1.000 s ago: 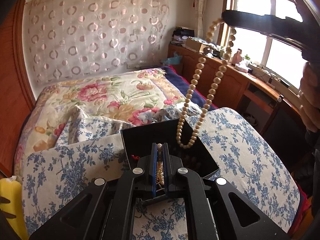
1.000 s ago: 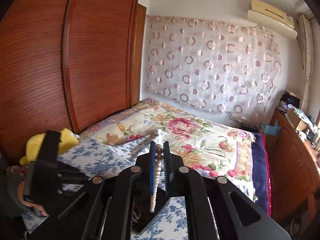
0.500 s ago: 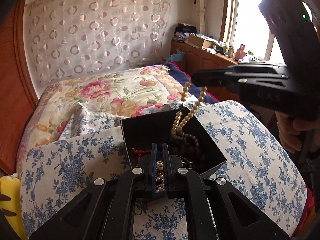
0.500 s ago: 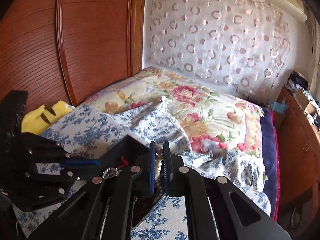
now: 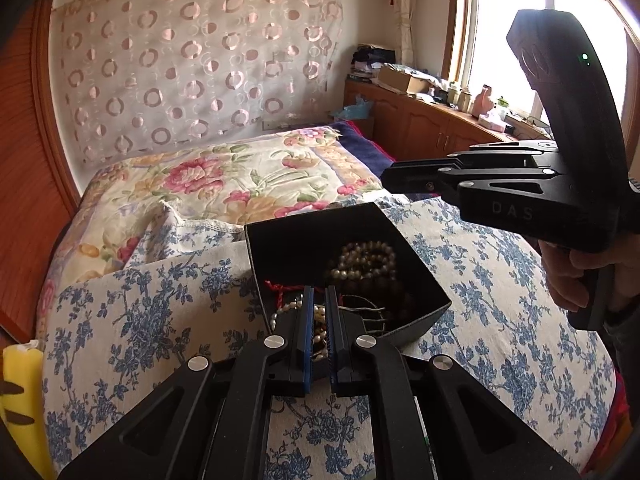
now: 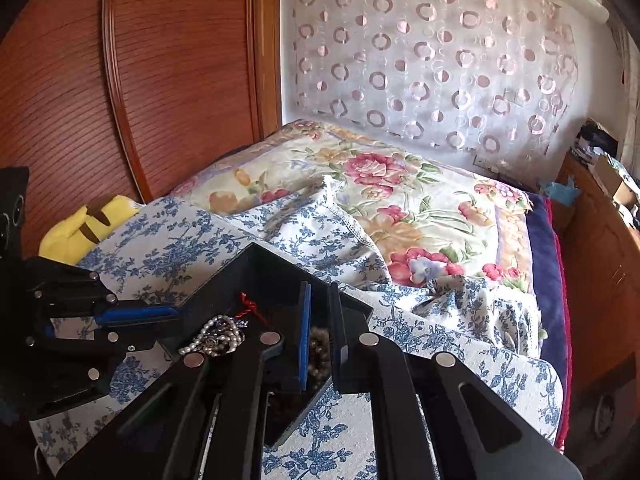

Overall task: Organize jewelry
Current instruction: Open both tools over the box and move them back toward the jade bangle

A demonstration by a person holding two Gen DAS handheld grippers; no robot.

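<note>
1. Left wrist view: the left hand-held gripper (image 5: 319, 336) sits low over the near edge of the black box (image 5: 416, 258), which rests on a blue-flowered pillow (image 5: 480, 280) on the bed. Its jaws are almost closed, and a strand of small pearls (image 5: 318, 326) shows in the narrow gap; whether the pads press on it I cannot tell.
2. In the same view, a cream bead necklace (image 5: 366, 258) lies coiled in the far part of the box, with darker beads (image 5: 384, 284) just beside it and a red cord (image 5: 280, 286) at the left. The right hand-held gripper (image 5: 386, 180) hangs over the box's far right corner, a hand (image 5: 576, 276) on its grip, nothing dangling from it.
3. Judgement: the cream necklace looks delivered into the box, so the depositing step seems about finished. The next move probably calls for lifting the right tool clear without snagging beads, then settling the pearl strand.
4. Right wrist view: the right hand-held gripper (image 6: 318, 344) has its jaws nearly shut; brownish beads (image 6: 318, 346) show behind the gap, apparently lying in the box rather than gripped. A pearl cluster (image 6: 218, 336) and the red cord lie to the left, beside the left hand-held gripper.
5. The room: a floral quilt (image 6: 400, 200) covers the far bed, a yellow plush toy (image 6: 88, 228) lies at the left, a wooden wardrobe (image 6: 160, 80) and a circle-patterned curtain (image 6: 420, 60) stand behind.
</note>
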